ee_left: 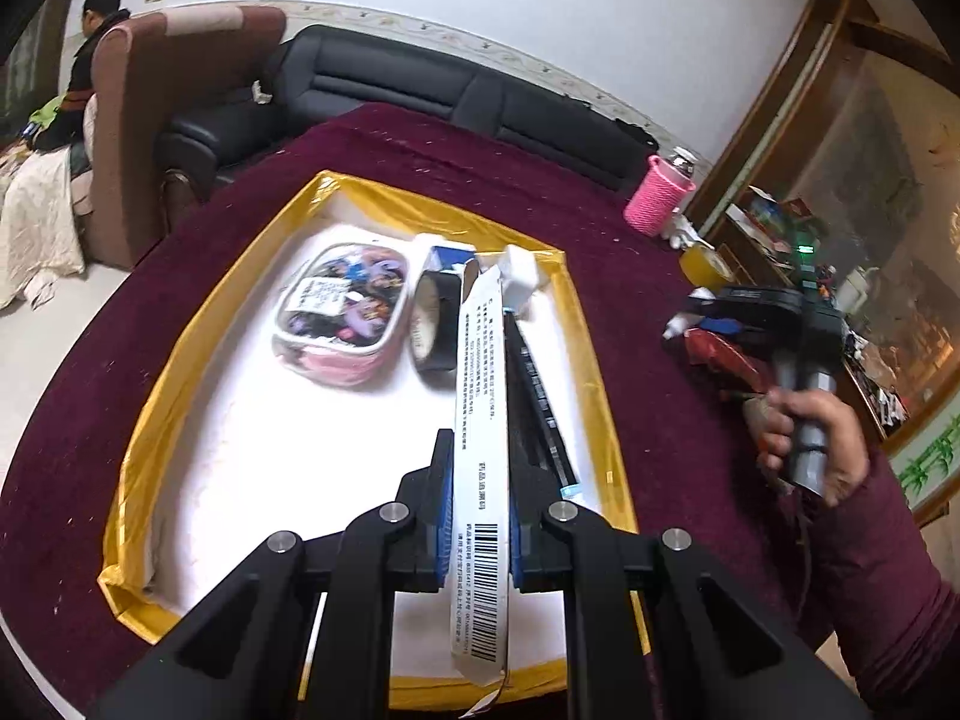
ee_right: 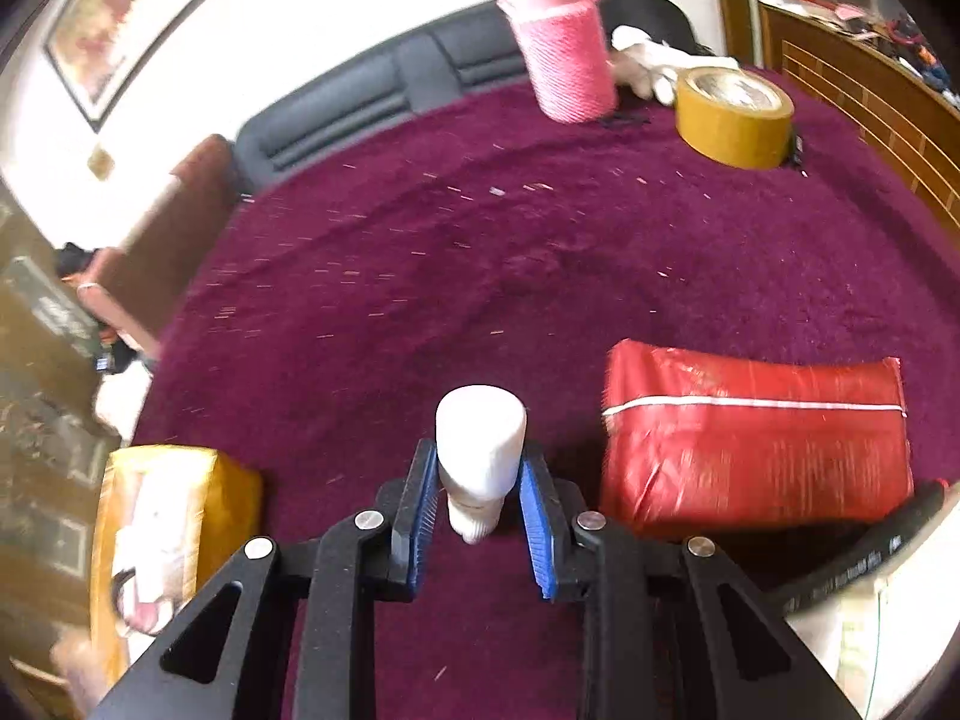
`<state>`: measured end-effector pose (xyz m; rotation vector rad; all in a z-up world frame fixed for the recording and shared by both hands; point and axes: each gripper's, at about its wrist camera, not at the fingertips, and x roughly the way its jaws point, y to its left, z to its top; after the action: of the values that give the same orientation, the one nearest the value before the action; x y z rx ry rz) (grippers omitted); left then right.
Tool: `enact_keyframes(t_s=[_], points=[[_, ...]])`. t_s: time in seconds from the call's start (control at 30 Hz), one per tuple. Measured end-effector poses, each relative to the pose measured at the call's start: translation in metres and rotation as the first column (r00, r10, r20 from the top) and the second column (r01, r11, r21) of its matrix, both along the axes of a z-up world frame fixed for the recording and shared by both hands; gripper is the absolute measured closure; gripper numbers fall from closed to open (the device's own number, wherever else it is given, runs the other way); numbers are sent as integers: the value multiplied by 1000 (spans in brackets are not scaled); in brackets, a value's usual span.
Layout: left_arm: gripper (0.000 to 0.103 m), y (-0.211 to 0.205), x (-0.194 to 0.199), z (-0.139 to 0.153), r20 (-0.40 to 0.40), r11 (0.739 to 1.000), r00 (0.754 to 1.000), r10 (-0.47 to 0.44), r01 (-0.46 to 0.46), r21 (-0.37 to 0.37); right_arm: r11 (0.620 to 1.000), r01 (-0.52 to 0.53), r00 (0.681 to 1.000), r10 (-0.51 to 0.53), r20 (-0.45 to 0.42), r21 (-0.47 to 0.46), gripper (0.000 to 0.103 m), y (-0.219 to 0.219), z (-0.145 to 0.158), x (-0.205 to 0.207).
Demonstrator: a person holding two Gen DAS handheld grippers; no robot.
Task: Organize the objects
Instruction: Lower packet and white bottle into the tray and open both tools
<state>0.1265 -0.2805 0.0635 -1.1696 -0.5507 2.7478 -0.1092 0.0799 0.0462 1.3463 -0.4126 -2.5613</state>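
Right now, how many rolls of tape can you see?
2. A black tape roll stands on edge in the yellow-rimmed tray; a yellow tape roll lies beside the pink knitted bottle sleeve. Others may be hidden.

The near end of a long white printed box (ee_left: 480, 450) ran behind the left tongs (ee_left: 478, 516), and its small print was unreadable. A black strip (ee_left: 537, 402) lay partly hidden beside it. In the right wrist view, motion blur smeared the red packet (ee_right: 756, 438) and the yellow-lined tray (ee_right: 162, 528), which the frame edge cut off.
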Motion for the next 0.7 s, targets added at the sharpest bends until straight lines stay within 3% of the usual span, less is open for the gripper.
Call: enact_keyframes(t_s=[0.23,0.4,0.7], points=[[90,-9,2,-6,41,997,998,49,-47,-59,978,-171,983,162,-87,-115,74,-29,37,45],[90,-14,-4,-14,87,994,994,60,-52,-93,933,-322,945,308,-110,-157,74,-73,52,79],[88,-18,-44,-33,219,990,975,34,-2,-143,837,-517,852,524,-9,-176,73,-162,21,115]])
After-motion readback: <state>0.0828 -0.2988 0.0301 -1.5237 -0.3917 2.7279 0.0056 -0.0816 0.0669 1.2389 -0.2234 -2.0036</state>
